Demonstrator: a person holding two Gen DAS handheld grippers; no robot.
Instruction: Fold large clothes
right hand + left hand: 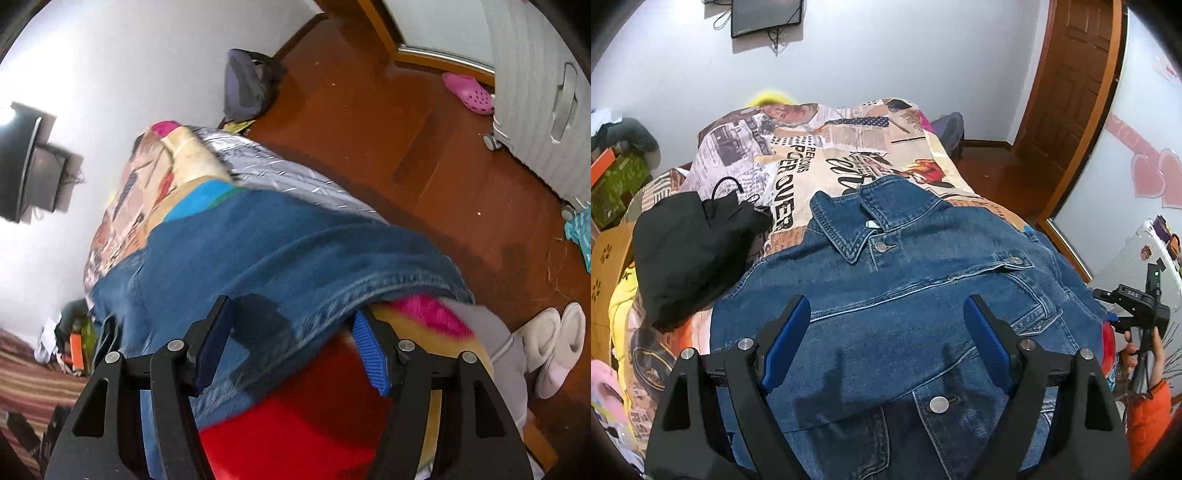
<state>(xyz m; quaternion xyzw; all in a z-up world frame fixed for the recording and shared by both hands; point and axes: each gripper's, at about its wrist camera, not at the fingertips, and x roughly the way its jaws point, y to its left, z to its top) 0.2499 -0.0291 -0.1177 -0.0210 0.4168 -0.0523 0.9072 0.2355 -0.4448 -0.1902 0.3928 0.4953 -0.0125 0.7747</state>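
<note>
The left gripper (886, 332) hangs over the lower front of the denim jacket (905, 280) with its blue pads (786, 343) spread wide and nothing between them; the cloth lies flat beneath, not pinched. The jacket is spread front-up on the bed, collar (849, 229) toward the far wall, buttoned at the neck, with a chest pocket flap (1012, 266) on the right of the view. Its left edge lies just beside a black garment (690, 251) heaped on the newspaper-print bedspread (798, 162), so room is tight there, while beyond the collar the bedspread lies bare up to the far end of the bed. The jacket's right edge reaches the side of the bed, past which wooden floor (993, 166) runs to a brown door (1075, 74). In the right wrist view, which is blurred, the right gripper (291, 343) has its jaws apart at that same bed edge; the jacket's stitched edge (388, 284) crosses just ahead of the fingertips, but whether a pad touches it I cannot tell. Below it show red fabric (295, 435) and a pink fuzzy patch (424, 314). The floor beyond is open apart from white slippers (554, 343), a pink clog (469, 92) and a grey suitcase (543, 110).
</note>
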